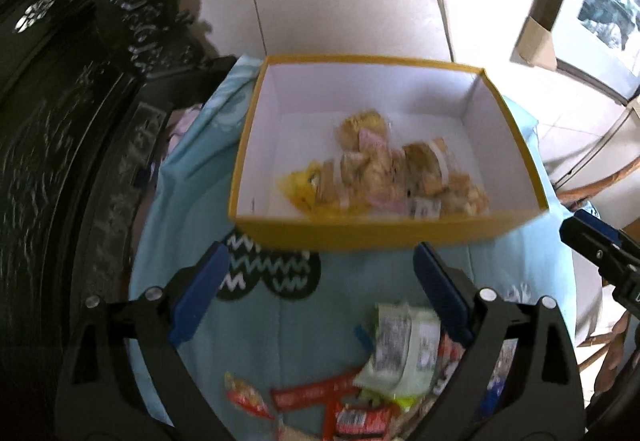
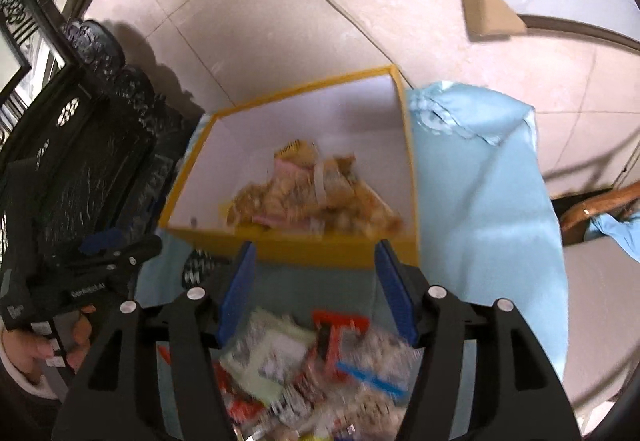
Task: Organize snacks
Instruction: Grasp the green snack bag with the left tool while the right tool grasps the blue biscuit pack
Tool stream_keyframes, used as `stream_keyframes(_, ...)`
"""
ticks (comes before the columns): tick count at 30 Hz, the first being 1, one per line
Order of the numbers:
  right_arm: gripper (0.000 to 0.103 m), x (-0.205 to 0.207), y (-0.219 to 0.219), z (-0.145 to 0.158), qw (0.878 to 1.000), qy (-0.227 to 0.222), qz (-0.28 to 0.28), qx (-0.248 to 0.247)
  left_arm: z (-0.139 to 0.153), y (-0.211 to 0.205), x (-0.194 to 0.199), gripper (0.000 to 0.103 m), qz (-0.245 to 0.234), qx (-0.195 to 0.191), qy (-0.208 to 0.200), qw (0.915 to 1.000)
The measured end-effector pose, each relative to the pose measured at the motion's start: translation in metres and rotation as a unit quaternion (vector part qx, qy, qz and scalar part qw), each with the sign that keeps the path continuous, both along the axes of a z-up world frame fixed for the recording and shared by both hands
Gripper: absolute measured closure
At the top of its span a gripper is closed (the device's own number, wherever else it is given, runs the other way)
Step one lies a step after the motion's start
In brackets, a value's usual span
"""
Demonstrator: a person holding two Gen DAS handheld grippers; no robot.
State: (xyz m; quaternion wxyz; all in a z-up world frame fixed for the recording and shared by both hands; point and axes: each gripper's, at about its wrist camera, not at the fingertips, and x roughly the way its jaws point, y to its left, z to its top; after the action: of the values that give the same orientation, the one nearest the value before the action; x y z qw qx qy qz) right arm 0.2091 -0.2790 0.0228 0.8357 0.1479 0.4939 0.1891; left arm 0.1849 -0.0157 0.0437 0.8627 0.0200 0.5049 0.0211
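Both my claws, left point(image 1: 320, 293) and right point(image 2: 316, 289), gape empty above the snacks point(image 1: 396, 353). These packets look light, crinkly, slippery; I'd pinch a sealed edge.

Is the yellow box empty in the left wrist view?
No, the yellow box already holds a pile of wrapped snacks lying on its white floor toward the near wall.

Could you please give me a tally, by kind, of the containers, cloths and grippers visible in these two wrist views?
yellow box: 1
light blue cloth: 1
grippers: 2, the left gripper and the right gripper, both open with nothing between the fingers
Total: 4
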Motion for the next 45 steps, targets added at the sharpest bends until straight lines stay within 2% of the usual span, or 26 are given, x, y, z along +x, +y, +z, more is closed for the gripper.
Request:
stream_keyframes(4, 0.041, -0.037, -0.01, -0.014, 1.0, 0.02, 0.006, -0.015, -0.017, -0.002, -0.032, 0.008, -0.009, 0.004, 0.018, 0.9998)
stream_keyframes(11, 0.041, -0.083, -0.028, -0.04, 0.998, 0.061, 0.002, -0.023, -0.068, -0.006, -0.071, 0.008, -0.015, 0.007, 0.072, 0.9972)
stream_keyframes(16, 0.041, -0.104, -0.039, -0.051, 0.996, 0.083, -0.005, -0.024, -0.094, -0.022, -0.073, 0.008, -0.021, -0.006, 0.097, 0.9951)
stream_keyframes(21, 0.041, -0.118, -0.051, -0.055, 0.995, 0.092, -0.014, -0.024, -0.117, -0.051, -0.067, 0.009, -0.044, 0.005, 0.108, 0.9932)
stream_keyframes(24, 0.041, -0.122, -0.057, -0.06, 0.994, 0.101, -0.018, -0.023, -0.131, -0.063, -0.06, 0.018, -0.049, 0.011, 0.12, 0.9915)
stream_keyframes(27, 0.041, -0.125, -0.062, -0.064, 0.994, 0.108, -0.021, -0.026, -0.139, -0.071, -0.051, 0.019, -0.056, -0.006, 0.125, 0.9906)
stream_keyframes(31, 0.041, -0.124, -0.064, -0.066, 0.993, 0.113, -0.019, -0.028, -0.15, -0.081, -0.042, 0.021, -0.07, -0.006, 0.127, 0.9894)
stream_keyframes(33, 0.041, -0.123, -0.06, -0.067, 0.993, 0.114, -0.013, -0.028, -0.155, -0.078, -0.038, 0.026, -0.062, -0.028, 0.133, 0.9887)
stream_keyframes(34, 0.041, -0.123, -0.057, -0.067, 0.993, 0.115, -0.009, -0.028, -0.156, -0.076, -0.036, 0.043, -0.061, -0.046, 0.135, 0.988)
stream_keyframes(35, 0.041, -0.123, -0.055, -0.068, 0.993, 0.115, -0.006, -0.028, -0.154, -0.075, -0.035, 0.051, -0.061, -0.06, 0.13, 0.9879)
stream_keyframes(36, 0.041, -0.123, -0.052, -0.069, 0.993, 0.117, 0.0, -0.027, -0.151, -0.076, -0.035, 0.056, -0.065, -0.056, 0.123, 0.9887)
stream_keyframes(37, 0.041, -0.123, -0.049, -0.071, 0.992, 0.119, 0.004, -0.028, -0.15, -0.077, -0.035, 0.073, -0.072, -0.058, 0.12, 0.9884)
stream_keyframes(40, 0.041, -0.124, -0.044, -0.073, 0.992, 0.122, 0.01, -0.026, -0.139, -0.078, -0.034, 0.089, -0.082, -0.052, 0.11, 0.9892)
stream_keyframes(45, 0.041, -0.124, -0.04, -0.072, 0.992, 0.12, 0.018, -0.023, -0.112, -0.059, -0.044, 0.09, -0.076, -0.064, 0.081, 0.9917)
